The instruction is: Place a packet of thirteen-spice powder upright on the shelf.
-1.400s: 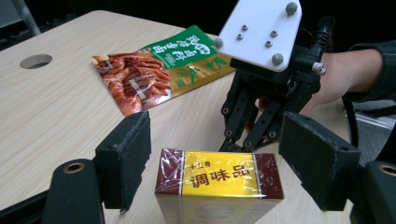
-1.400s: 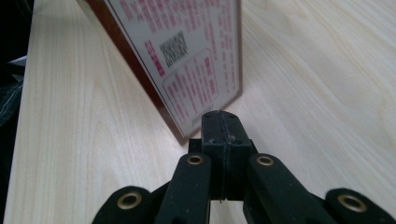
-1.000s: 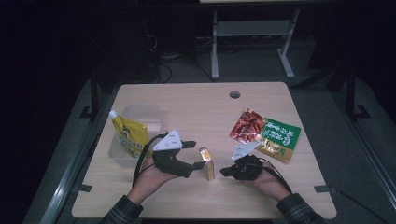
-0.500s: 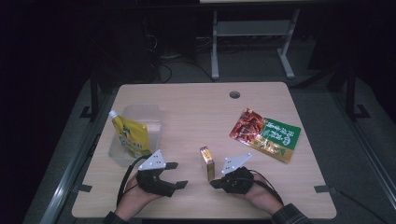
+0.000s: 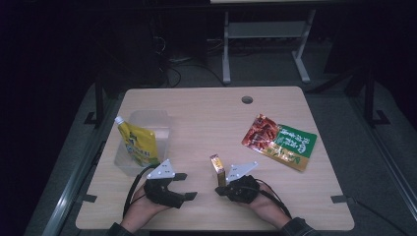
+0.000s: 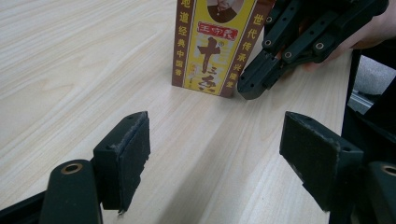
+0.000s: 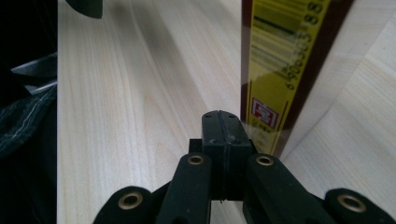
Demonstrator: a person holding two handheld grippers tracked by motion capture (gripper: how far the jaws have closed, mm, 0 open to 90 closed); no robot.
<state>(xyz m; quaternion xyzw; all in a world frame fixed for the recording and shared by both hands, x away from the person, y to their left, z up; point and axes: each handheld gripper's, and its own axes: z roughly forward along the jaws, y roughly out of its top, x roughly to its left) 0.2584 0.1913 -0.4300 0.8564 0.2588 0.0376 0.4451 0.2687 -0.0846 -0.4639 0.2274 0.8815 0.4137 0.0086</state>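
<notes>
Standing upright near the front middle of the desk (image 5: pixel 206 113): a small yellow and brown box (image 5: pixel 218 170). Just beside it, tips right at its base, the right gripper (image 7: pixel 223 135), jaws pressed flat together with nothing between them. A little way off to the left, the left gripper (image 6: pixel 215 140), jaws spread wide and empty, aimed at the box. Farther left, a yellow pouch (image 5: pixel 138 142) in a clear container (image 5: pixel 162 123). Well off to the right, a red and green packet (image 5: pixel 280 141) lying flat.

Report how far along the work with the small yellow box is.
Done: the small yellow box stands upright on the table, apart from both pouches. In hand: nothing; the right claw is shut beside it, the left claw open. Left: the box is ungripped.
</notes>
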